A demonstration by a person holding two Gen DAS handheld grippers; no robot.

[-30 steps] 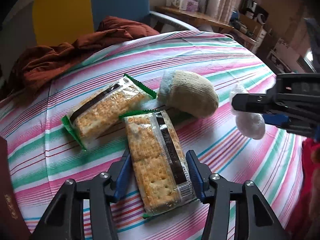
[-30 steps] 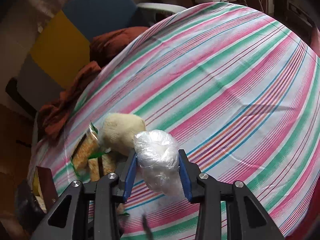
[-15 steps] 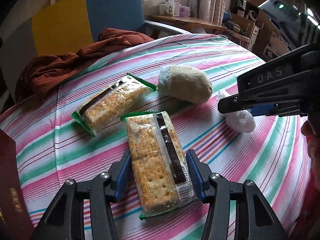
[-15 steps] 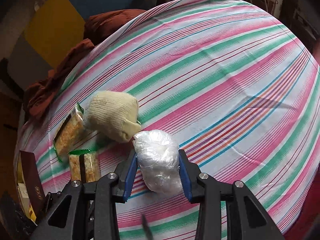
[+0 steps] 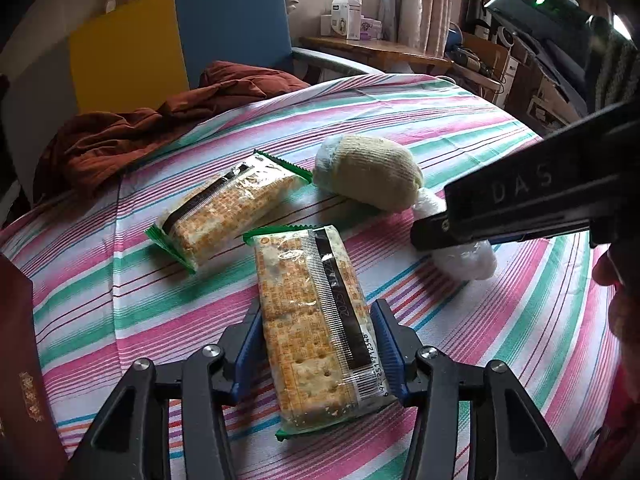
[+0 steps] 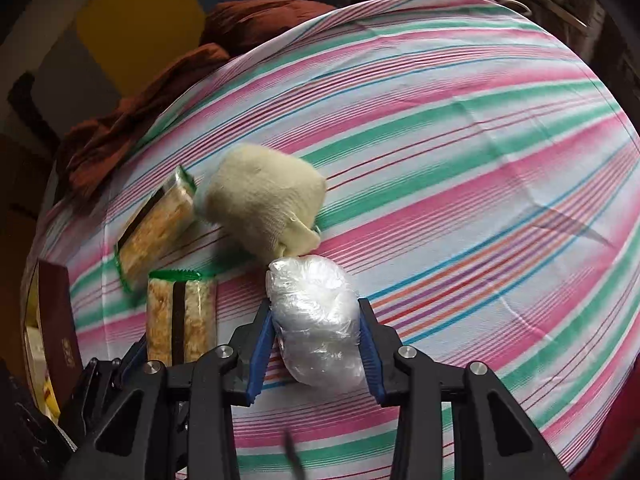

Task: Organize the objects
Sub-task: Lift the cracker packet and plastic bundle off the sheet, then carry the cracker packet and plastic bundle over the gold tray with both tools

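Grouping stage of an organizing task, shown from both wrist views over a striped tablecloth (image 5: pixel 460 128). Landmark for all positions: cream knitted sock ball (image 5: pixel 370 174), lying near the middle of the cloth.

Left gripper (image 5: pixel 317 354): blue pads closed against the long sides of a cracker packet (image 5: pixel 316 328), holding it; far end of the packet pointing toward the sock ball, well short of it. Whether lifted or resting on the cloth, cannot tell.

Right gripper (image 6: pixel 316 342): jaws pinched on a clear plastic bundle (image 6: pixel 316 320) of white material, its leading end touching or almost touching the near edge of the sock ball; contact not resolvable.

Second cracker packet (image 5: pixel 228 216): loose on the cloth, lying diagonally just left of the sock ball, one green crimped end close beside it.

Also visible: rust-brown cloth (image 5: pixel 160 128) heaped beyond the sock ball at the table's far edge; dark red box (image 5: pixel 20 360) at the near left margin.

Judged step: both carried items being brought together with the resting ones, likely just before set-down. Judged requirement for the next move: lowering each item flat beside the sock ball, then opening the jaws without nudging the soft ball or the loose packet; light, crinkly wrappers liable to cling to the pads on release.
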